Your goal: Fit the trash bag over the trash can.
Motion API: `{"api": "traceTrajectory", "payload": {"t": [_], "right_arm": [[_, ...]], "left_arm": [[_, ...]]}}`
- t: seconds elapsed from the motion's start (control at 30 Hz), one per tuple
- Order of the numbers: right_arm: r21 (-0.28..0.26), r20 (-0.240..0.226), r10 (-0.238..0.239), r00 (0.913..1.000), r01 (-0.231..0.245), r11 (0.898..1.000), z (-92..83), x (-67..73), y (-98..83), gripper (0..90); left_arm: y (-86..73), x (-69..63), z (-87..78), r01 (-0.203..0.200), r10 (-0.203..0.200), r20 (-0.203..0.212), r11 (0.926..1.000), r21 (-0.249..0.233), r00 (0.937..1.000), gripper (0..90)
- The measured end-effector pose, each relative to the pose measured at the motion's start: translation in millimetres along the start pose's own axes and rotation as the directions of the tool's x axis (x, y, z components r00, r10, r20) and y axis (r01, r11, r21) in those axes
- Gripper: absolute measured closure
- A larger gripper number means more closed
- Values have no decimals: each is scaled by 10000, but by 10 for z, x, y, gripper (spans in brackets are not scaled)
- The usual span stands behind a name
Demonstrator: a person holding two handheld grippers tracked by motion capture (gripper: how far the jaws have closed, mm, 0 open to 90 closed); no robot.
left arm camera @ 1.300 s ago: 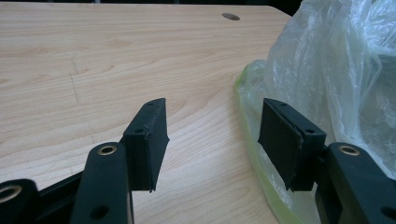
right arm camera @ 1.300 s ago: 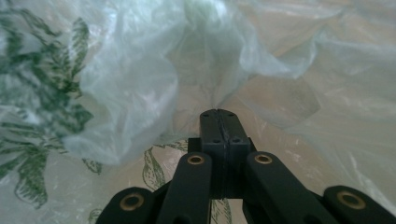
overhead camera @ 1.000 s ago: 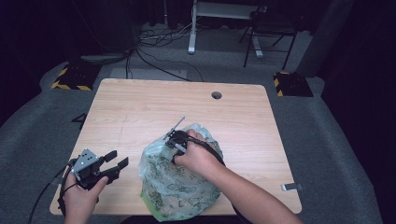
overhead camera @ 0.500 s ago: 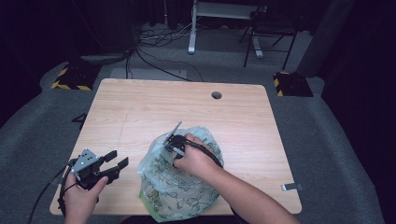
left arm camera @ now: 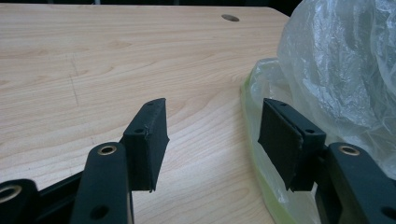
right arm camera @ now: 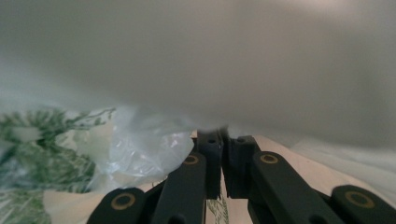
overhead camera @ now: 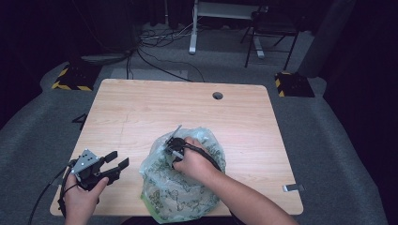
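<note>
A clear plastic bag [overhead camera: 180, 187] with a green leafy print lies crumpled at the front middle of the wooden table [overhead camera: 164, 108]. My right gripper [overhead camera: 173, 146] rests on top of the bag, near its back left. In the right gripper view its jaws [right arm camera: 223, 140] stand nearly together, with the bag's film [right arm camera: 140, 144] gathered at their tips and hazing the upper part of that view. My left gripper [overhead camera: 119, 159] hovers at the table's front left, open and with nothing between its pads [left arm camera: 212, 135]. The bag [left arm camera: 336, 60] lies just to its right, apart from it.
A round cable hole [overhead camera: 217, 95] sits near the table's back edge. A small metal clip [overhead camera: 291, 188] lies at the front right edge. Cables and furniture legs stand on the grey floor beyond the table.
My right hand has sunk a little onto the bag and shifted slightly toward the front left. The left hand has stayed in place with its jaws unchanged.
</note>
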State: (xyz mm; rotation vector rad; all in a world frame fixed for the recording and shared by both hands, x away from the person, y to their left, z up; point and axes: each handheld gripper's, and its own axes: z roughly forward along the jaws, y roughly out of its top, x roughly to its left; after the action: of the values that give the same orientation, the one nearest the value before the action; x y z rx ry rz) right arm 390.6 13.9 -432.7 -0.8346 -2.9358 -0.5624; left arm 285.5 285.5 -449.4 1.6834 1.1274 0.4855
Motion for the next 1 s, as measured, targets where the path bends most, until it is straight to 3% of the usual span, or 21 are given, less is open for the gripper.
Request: {"api": "traceTrajectory", "payload": {"t": [0.23,0.63,1.0], "right_arm": [[-232,-79,21,10000,-23,9997,-84,11,24,835],[-1119,-36,-268,9996,262,9934,-657,163,108,860],[-1821,202,-509,9985,538,9818,-1138,198,24,858]], "left_arm": [[1,6,-6,33,-33,-21,10000,-58,10000,421],[4,6,-17,28,-28,-39,10000,-63,10000,421],[-1,1,-13,-11,11,-61,10000,-15,10000,421]]}}
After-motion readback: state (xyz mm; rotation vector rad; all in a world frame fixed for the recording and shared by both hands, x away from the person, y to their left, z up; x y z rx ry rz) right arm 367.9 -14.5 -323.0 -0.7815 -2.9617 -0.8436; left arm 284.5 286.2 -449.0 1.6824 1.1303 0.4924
